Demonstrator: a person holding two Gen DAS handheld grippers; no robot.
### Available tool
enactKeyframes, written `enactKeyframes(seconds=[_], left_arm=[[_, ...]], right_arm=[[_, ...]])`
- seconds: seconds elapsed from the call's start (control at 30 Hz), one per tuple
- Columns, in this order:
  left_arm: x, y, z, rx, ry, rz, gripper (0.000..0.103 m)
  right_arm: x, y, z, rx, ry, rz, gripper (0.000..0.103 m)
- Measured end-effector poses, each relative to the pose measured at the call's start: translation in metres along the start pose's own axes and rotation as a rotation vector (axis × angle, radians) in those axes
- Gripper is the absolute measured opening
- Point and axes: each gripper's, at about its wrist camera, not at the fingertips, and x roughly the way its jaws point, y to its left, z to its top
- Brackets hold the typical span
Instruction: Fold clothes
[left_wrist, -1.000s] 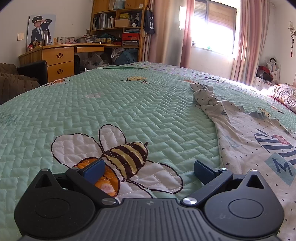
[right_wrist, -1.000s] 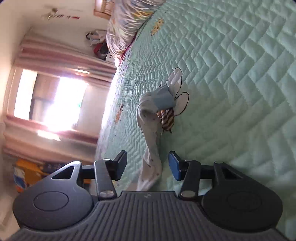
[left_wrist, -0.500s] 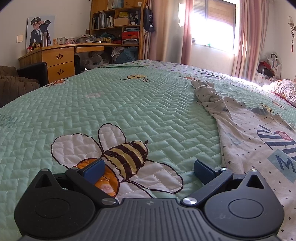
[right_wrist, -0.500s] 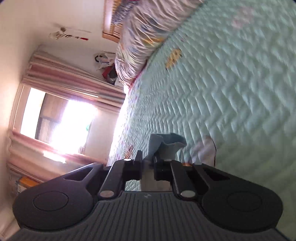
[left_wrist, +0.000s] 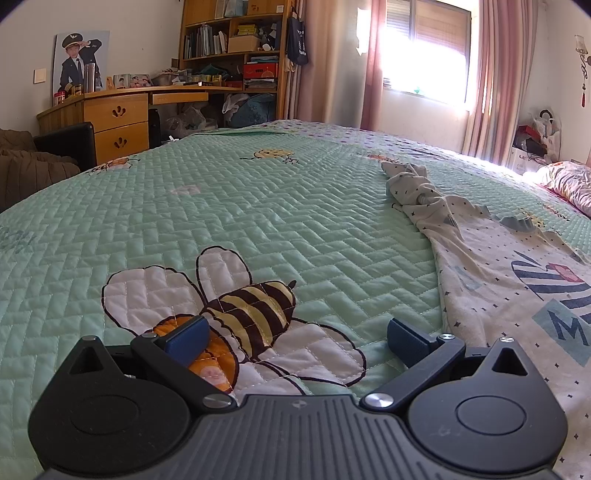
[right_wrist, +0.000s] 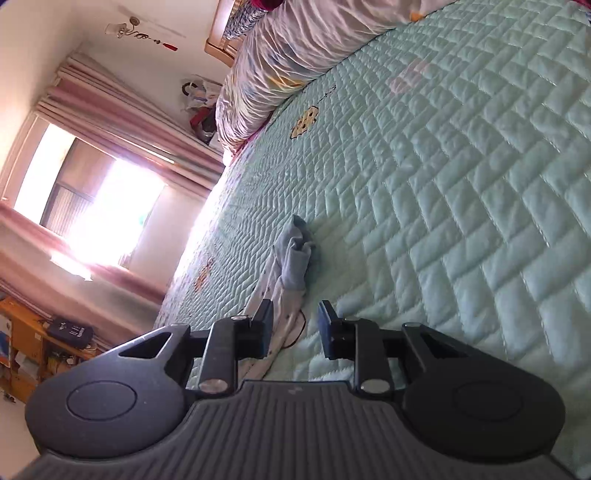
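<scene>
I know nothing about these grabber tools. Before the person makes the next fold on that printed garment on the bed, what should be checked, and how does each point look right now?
1. Left gripper free to grab: ok, jaws wide open, nothing between them.
2. Right gripper released: ok, jaws are opening; the sleeve lies between them, but the pads do not press on it.
3. Garment lying flat: not ok, the far sleeve is bunched and twisted.
4. Blue cuff smoothed: not ok, it is crumpled.
5. Quilt beside the garment free for folding: ok.
6. Whole garment in view: cannot tell, it runs off the picture's edge.
</scene>
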Motion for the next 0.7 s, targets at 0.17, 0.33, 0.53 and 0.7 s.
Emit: enactKeyframes(seconds=[0.17,0.33,0.53,0.7], left_arm=[[0.000,0.000,0.000,0.003,0.000,0.002,0.102],[0.002,-0.001,0.000,0.005,0.003,0.004,0.102],[0.001,-0.001,0.000,0.004,0.004,0.003,0.102],[0.000,-0.001,0.001,0.003,0.003,0.004,0.102]], right_arm=[[0.030,0.010,0.009,0.069,-0.005,-0.001,0.060],[0.066,0.030,0.022,0.013,-0.042,-0.067,0.063],[0.066,0.052,0.035,-0.153,-0.008,-0.014,0.004],[0.016,0.091,0.053,-0.259,-0.058,0.223,0.004]])
